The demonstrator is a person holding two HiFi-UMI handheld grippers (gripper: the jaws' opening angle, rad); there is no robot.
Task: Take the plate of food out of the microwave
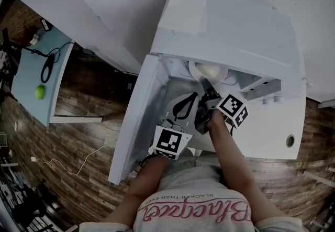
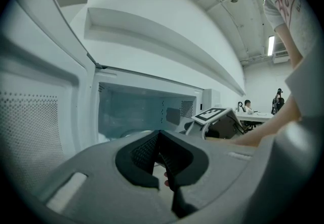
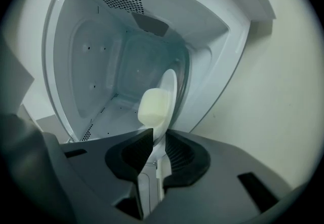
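As the head view looks down, the plate (image 1: 208,71) sits inside the open microwave (image 1: 230,26), and the right gripper (image 1: 207,88) reaches in to it. In the left gripper view, the left gripper (image 2: 159,154) is clenched and empty. In the right gripper view, the jaws clamp the plate's rim beside the pale food (image 3: 153,106). I would draw the plate out level and slowly.

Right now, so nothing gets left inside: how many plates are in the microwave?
1: a white plate carrying a pale food block, rim between the right gripper's jaws, inside the microwave. Another could hide behind it.
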